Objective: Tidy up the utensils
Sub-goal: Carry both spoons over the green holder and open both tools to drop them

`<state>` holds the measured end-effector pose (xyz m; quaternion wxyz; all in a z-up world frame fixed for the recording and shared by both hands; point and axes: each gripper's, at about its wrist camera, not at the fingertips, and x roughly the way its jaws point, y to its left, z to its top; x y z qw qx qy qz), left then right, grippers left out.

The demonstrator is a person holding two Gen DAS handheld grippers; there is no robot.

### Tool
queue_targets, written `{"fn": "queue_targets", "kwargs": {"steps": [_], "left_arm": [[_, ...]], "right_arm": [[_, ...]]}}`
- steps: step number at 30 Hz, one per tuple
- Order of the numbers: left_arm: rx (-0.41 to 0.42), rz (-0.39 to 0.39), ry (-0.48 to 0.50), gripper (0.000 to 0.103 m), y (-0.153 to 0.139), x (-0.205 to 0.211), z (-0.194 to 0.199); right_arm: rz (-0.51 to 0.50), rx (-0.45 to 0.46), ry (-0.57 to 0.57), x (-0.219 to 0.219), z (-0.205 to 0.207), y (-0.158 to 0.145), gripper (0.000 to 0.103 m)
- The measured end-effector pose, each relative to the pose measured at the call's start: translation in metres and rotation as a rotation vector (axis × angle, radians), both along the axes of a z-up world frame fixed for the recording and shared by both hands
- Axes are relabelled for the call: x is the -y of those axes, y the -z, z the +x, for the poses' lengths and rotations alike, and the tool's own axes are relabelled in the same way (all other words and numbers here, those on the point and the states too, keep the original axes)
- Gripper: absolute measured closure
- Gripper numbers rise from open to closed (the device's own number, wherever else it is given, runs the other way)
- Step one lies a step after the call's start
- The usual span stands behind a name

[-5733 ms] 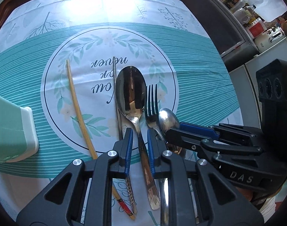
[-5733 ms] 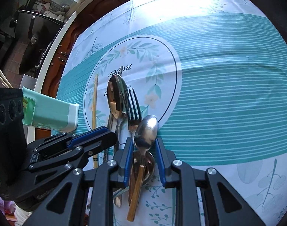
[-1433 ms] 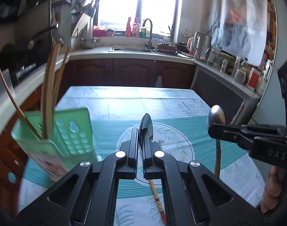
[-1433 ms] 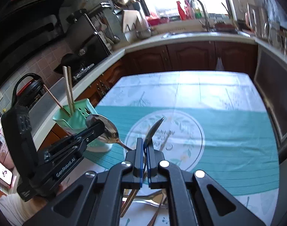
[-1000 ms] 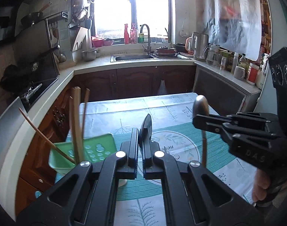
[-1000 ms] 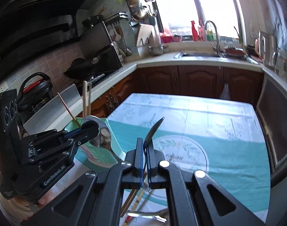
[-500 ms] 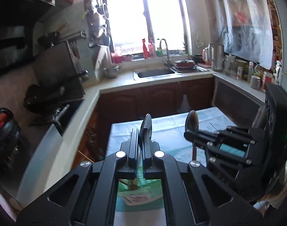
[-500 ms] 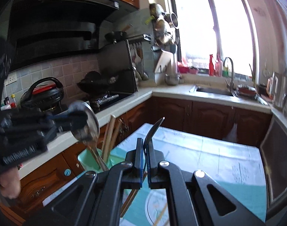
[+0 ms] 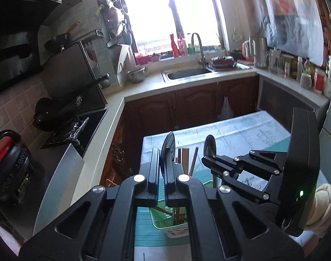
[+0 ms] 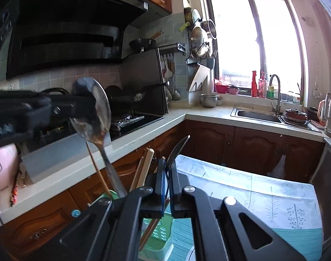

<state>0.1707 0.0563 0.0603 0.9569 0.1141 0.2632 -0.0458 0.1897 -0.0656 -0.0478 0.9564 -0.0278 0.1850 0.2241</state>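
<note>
Steel is showing between both sets of fingers: the left gripper [image 9: 162,163] is pinching a large spoon [image 10: 93,111] by its neck, bowl up, with its handle running down into the green utensil caddy [image 10: 159,237]. Its jaws are sitting nearly closed on the metal. Just to its right, the right gripper [image 10: 168,174] is clamping a smaller spoon [image 9: 210,146] the same way, bowl upward and jaws almost together, above the caddy's near side. Wooden chopsticks [image 10: 144,167] are standing tilted inside the caddy, which is resting on the teal-and-white tablecloth [image 10: 263,198] near the table's corner, beside the kitchen counter [image 9: 113,117]
</note>
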Motion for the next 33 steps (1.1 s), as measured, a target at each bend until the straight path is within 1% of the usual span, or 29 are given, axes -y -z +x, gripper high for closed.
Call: {"fn": "queue_targets", "kwargs": {"steps": [2, 7, 11, 13, 15, 16, 17, 19, 22, 25, 26, 27, 29, 30, 33], "left_arm": [[-0.022, 0.002, 0.015, 0.102, 0.011, -0.001, 0.01], [-0.091, 0.003, 0.044, 0.102, 0.046, 0.008, 0.032], [-0.142, 0.018, 0.069, 0.102, 0.075, 0.018, 0.045], [-0.176, 0.002, 0.078, 0.102, 0.087, 0.021, 0.048], [-0.201, -0.012, 0.08, 0.101, 0.1, 0.024, 0.049], [-0.198, -0.01, 0.075, 0.101, 0.104, 0.025, 0.049], [-0.191, -0.007, 0.07, 0.101, 0.108, 0.026, 0.049], [-0.191, -0.019, 0.06, 0.101, 0.112, 0.025, 0.046], [-0.199, -0.044, 0.054, 0.101, 0.115, 0.023, 0.044], [-0.2, -0.051, 0.062, 0.092, 0.116, 0.021, 0.036], [-0.197, -0.05, 0.062, 0.085, 0.114, 0.021, 0.032], [-0.19, -0.048, 0.06, 0.074, 0.114, 0.021, 0.03], [-0.17, -0.049, 0.055, 0.061, 0.109, 0.023, 0.022], [-0.156, -0.048, 0.053, 0.059, 0.106, 0.024, 0.018], [-0.136, -0.056, 0.054, 0.059, 0.096, 0.026, 0.006]], "right_arm": [[-0.016, -0.005, -0.003, -0.005, 0.005, 0.009, 0.1], [-0.062, 0.035, -0.036, -0.016, 0.006, 0.03, 0.1], [-0.087, 0.021, -0.073, -0.023, 0.007, 0.044, 0.1], [-0.104, 0.014, -0.078, -0.024, 0.007, 0.05, 0.1], [-0.111, -0.03, -0.103, -0.023, 0.009, 0.056, 0.097], [-0.109, -0.052, -0.11, -0.022, 0.01, 0.058, 0.09], [-0.107, -0.075, -0.112, -0.021, 0.011, 0.06, 0.08], [-0.098, -0.095, -0.126, -0.018, 0.01, 0.063, 0.072], [-0.104, -0.1, -0.13, -0.014, 0.006, 0.064, 0.071], [-0.113, -0.119, -0.135, -0.013, 0.002, 0.064, 0.071], [-0.117, -0.124, -0.136, -0.012, 0.0, 0.065, 0.071], [-0.121, -0.129, -0.135, -0.01, -0.004, 0.065, 0.071], [-0.122, -0.144, -0.134, -0.006, -0.01, 0.065, 0.071], [-0.122, -0.151, -0.134, -0.004, -0.013, 0.065, 0.071], [-0.131, -0.204, -0.112, 0.007, -0.021, 0.066, 0.071]]}}
